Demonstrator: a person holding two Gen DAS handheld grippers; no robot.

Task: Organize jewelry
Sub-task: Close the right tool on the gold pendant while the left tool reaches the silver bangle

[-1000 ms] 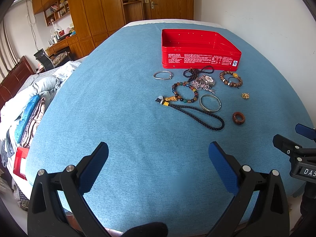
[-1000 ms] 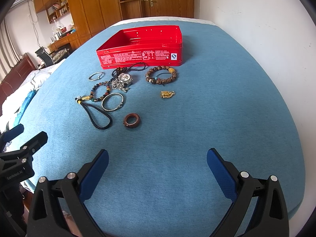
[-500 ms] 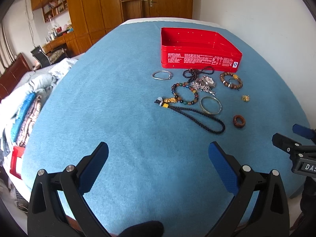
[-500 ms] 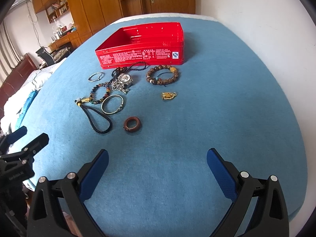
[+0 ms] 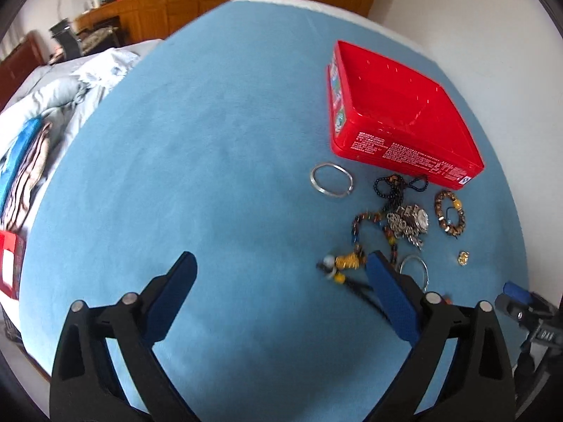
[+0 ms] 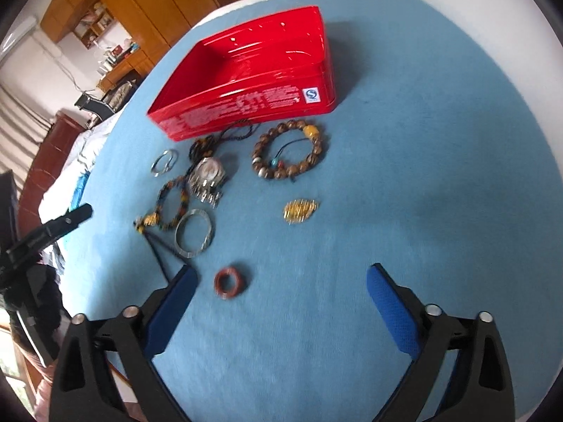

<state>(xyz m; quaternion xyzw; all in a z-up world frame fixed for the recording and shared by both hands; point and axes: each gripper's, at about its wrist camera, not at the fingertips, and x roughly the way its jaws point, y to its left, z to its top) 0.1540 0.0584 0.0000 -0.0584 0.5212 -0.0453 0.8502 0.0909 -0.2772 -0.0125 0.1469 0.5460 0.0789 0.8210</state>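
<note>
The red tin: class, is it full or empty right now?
Empty. The red tin shows only bare red floor, and the jewelry lies outside on the blue cloth.

A glossy red tin [image 6: 246, 81] sits on the surface's [image 6: 422, 176] matt blue cloth; at its 7 o'clock, shiny metal bangles [image 6: 194, 234] and wooden beads [image 6: 288, 151].

Pretty bright, soft daylight all over, only faint shadows thrown on the blue cloth [image 6: 404, 140]. Glare is picked up inside the red tin [image 6: 267, 59]. Both views are smeared by motion blur, and the edges are bent hard and ringed dark by the fisheye.
</note>
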